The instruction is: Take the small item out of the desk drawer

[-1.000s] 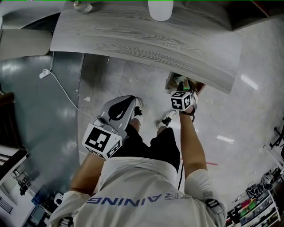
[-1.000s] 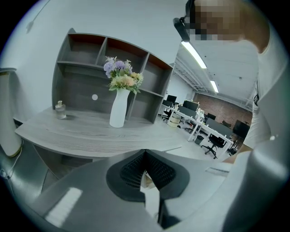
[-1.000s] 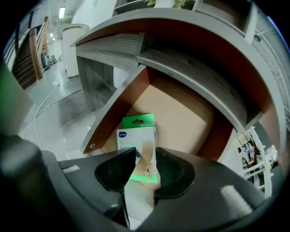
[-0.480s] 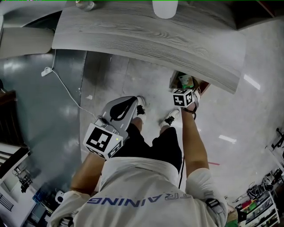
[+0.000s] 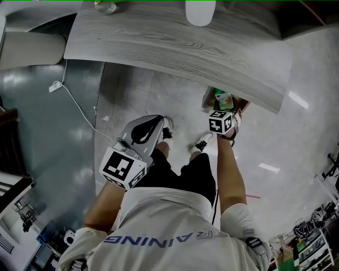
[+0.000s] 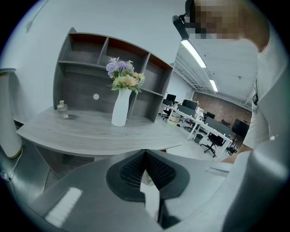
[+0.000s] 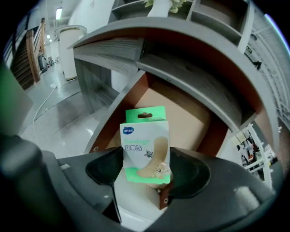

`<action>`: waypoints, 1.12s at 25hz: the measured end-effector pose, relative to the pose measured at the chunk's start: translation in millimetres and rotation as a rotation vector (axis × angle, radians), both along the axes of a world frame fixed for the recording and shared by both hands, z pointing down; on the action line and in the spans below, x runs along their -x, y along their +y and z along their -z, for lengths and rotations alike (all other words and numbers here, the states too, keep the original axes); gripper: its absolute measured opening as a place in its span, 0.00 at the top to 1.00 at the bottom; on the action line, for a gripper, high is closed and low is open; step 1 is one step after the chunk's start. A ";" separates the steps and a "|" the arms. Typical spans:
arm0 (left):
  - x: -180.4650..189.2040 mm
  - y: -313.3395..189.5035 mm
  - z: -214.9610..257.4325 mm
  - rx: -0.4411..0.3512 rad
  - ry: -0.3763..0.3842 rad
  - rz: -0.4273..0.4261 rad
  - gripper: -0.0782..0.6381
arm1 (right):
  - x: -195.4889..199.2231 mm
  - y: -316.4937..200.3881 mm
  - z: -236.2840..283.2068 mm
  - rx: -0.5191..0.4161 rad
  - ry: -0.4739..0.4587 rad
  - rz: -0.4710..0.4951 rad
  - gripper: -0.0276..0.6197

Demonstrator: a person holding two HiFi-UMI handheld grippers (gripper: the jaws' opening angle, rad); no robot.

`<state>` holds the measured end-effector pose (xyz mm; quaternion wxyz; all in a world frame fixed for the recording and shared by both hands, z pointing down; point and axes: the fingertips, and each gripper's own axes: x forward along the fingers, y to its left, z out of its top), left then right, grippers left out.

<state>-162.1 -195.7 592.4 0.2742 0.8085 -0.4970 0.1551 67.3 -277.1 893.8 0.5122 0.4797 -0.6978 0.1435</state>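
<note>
A white and green bandage box [image 7: 145,145] stands upright between the pads of my right gripper [image 7: 146,159], over the front corner of the open brown drawer [image 7: 186,118]. Both pads lie against its side edges with no gap showing. The jaws have just been opening wider, with the box between them. In the head view the box [image 5: 223,99] shows just beyond the right gripper [image 5: 224,107], at the drawer [image 5: 207,98] under the desk edge. My left gripper [image 5: 158,120] hangs above the person's knees, away from the drawer. Its pads [image 6: 136,167] meet with nothing between them.
The curved grey desk top [image 5: 175,47] overhangs the drawer and carries a white vase [image 5: 200,11] and a small glass bottle [image 5: 105,6]. A white cable with a plug [image 5: 54,86] trails over the floor at the left. The person's shoes [image 5: 201,142] stand below the drawer.
The bandage box shows more fully beyond the right gripper than a second ago. Both grippers have stayed about where they were.
</note>
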 end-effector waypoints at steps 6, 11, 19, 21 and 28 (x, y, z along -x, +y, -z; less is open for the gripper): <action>-14.1 -3.5 15.0 -0.027 0.015 -0.038 0.89 | -1.3 13.3 32.9 -0.039 -0.021 0.014 0.44; -29.8 -2.7 27.5 -0.044 0.018 -0.075 0.89 | -2.1 29.5 57.5 -0.074 -0.046 0.037 0.44; -51.8 -2.1 49.0 -0.087 0.018 -0.122 0.89 | -8.7 43.4 132.3 -0.184 -0.127 0.025 0.44; -58.7 -3.1 56.0 -0.105 0.026 -0.133 0.89 | -12.0 43.8 158.9 -0.216 -0.158 0.008 0.44; -84.0 -13.9 98.0 -0.196 0.038 -0.157 0.89 | -39.4 27.3 270.7 -0.363 -0.289 -0.084 0.44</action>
